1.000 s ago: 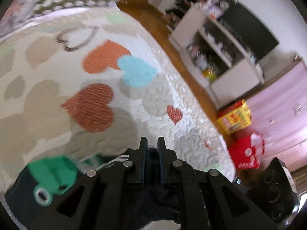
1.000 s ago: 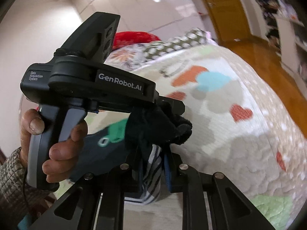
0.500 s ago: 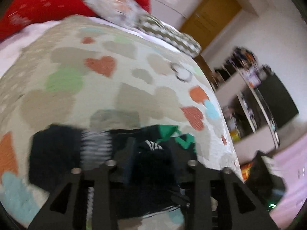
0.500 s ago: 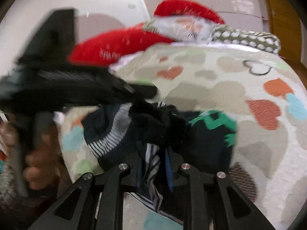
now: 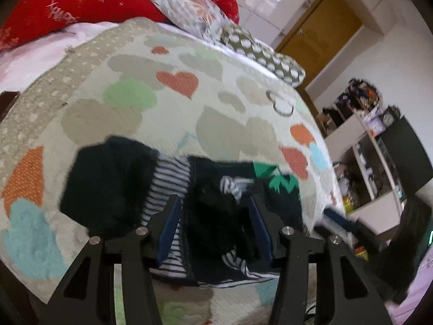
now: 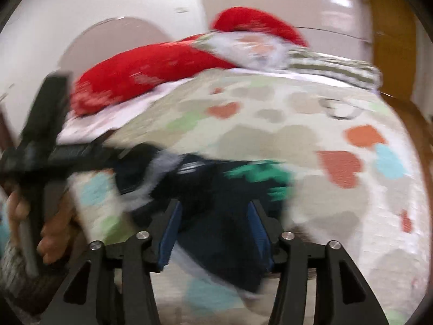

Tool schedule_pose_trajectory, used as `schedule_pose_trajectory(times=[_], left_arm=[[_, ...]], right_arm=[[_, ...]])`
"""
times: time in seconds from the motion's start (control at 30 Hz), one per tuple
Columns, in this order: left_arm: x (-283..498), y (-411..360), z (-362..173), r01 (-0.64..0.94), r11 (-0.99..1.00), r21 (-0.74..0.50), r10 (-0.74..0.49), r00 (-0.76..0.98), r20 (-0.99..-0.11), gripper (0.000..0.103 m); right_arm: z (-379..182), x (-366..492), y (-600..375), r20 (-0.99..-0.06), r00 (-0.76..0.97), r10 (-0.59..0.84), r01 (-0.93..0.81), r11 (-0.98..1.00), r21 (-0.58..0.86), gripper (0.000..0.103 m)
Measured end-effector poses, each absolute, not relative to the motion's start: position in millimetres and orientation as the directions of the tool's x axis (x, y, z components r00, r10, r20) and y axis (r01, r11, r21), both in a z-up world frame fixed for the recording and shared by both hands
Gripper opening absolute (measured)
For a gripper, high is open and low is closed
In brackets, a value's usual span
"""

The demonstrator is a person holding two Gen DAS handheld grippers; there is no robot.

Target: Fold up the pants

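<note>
Dark navy pants with striped trim and a green print lie in a bunched heap on the heart-patterned bedspread. My left gripper is open, its blue-padded fingers standing either side of the dark cloth at the heap's near edge. My right gripper is also open over the same pants, with cloth lying loose between the fingers; this view is blurred. The left gripper body and the hand holding it show at the left of the right wrist view.
Red pillows and a patterned cushion lie at the head of the bed. White shelves and a wooden door stand to the right, past the bed's edge.
Both grippers have opened and let go of the pants. They swung down toward the bed, and the pants now rest on the bedspread in a heap.
</note>
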State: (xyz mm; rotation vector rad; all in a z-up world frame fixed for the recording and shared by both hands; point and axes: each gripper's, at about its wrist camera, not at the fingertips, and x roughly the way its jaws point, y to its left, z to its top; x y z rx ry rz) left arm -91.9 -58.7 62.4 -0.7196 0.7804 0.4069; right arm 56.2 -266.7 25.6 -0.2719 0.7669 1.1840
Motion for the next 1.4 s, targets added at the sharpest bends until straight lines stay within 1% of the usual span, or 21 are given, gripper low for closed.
schedule_pose_trajectory(times=[0.1, 0.17, 0.2, 0.27, 0.3, 0.33, 0.37, 0.47, 0.57, 0.67, 0.8, 0.93, 1.07, 1.2, 1.4], left_arm=[[-84, -69, 53, -0.588, 0.718, -0.373, 0.093, 0.612, -0.785, 0.051], [-77, -73, 45, -0.601, 0.719, -0.348, 0.098, 0.584, -0.806, 0.058], [-74, -73, 41, -0.607, 0.716, -0.345, 0.096, 0.575, -0.812, 0.06], [-66, -76, 33, -0.6, 0.721, -0.347, 0.075, 0.565, -0.822, 0.059], [-64, -78, 31, -0.586, 0.73, -0.353, 0.06, 0.569, -0.82, 0.043], [-61, -81, 30, -0.57, 0.738, -0.36, 0.044, 0.574, -0.818, 0.017], [-59, -82, 29, -0.562, 0.746, -0.356, 0.034, 0.567, -0.823, 0.015], [-58, -83, 32, -0.554, 0.749, -0.364, 0.029, 0.576, -0.817, 0.014], [-58, -83, 40, -0.53, 0.733, -0.426, -0.014, 0.615, -0.789, 0.014], [-48, -92, 55, -0.489, 0.736, -0.467, -0.051, 0.649, -0.759, 0.014], [-16, -114, 81, -0.413, 0.761, -0.501, -0.111, 0.678, -0.727, 0.014], [30, -154, 104, -0.32, 0.787, -0.528, -0.195, 0.682, -0.704, 0.014], [64, -193, 114, -0.266, 0.823, -0.502, -0.215, 0.672, -0.709, 0.014], [73, -205, 101, -0.291, 0.825, -0.484, -0.203, 0.647, -0.735, 0.014], [41, -170, 71, -0.419, 0.792, -0.445, -0.118, 0.61, -0.784, 0.014]], right_arm=[[21, 89, -275, -0.663, 0.208, 0.719, -0.841, 0.477, 0.254, 0.058], [23, 94, -276, -0.649, 0.194, 0.735, -0.841, 0.466, 0.276, 0.058], [25, 92, -275, -0.647, 0.189, 0.738, -0.85, 0.453, 0.269, 0.058], [25, 89, -272, -0.649, 0.18, 0.739, -0.861, 0.438, 0.259, 0.058], [26, 88, -274, -0.65, 0.17, 0.741, -0.862, 0.431, 0.267, 0.058], [24, 86, -275, -0.649, 0.152, 0.745, -0.861, 0.423, 0.284, 0.058], [24, 84, -278, -0.648, 0.141, 0.749, -0.86, 0.417, 0.294, 0.058], [17, 72, -288, -0.649, 0.147, 0.746, -0.871, 0.409, 0.272, 0.058], [10, 62, -299, -0.653, 0.175, 0.737, -0.88, 0.414, 0.232, 0.058], [7, 61, -315, -0.639, 0.21, 0.74, -0.868, 0.442, 0.227, 0.058], [9, 82, -349, -0.603, 0.261, 0.754, -0.802, 0.517, 0.299, 0.058], [6, 110, -398, -0.572, 0.337, 0.748, -0.713, 0.6, 0.364, 0.058], [3, 125, -433, -0.557, 0.378, 0.739, -0.651, 0.64, 0.407, 0.058], [1, 131, -455, -0.548, 0.395, 0.737, -0.622, 0.654, 0.43, 0.058], [0, 127, -457, -0.537, 0.375, 0.756, -0.64, 0.629, 0.44, 0.058]])
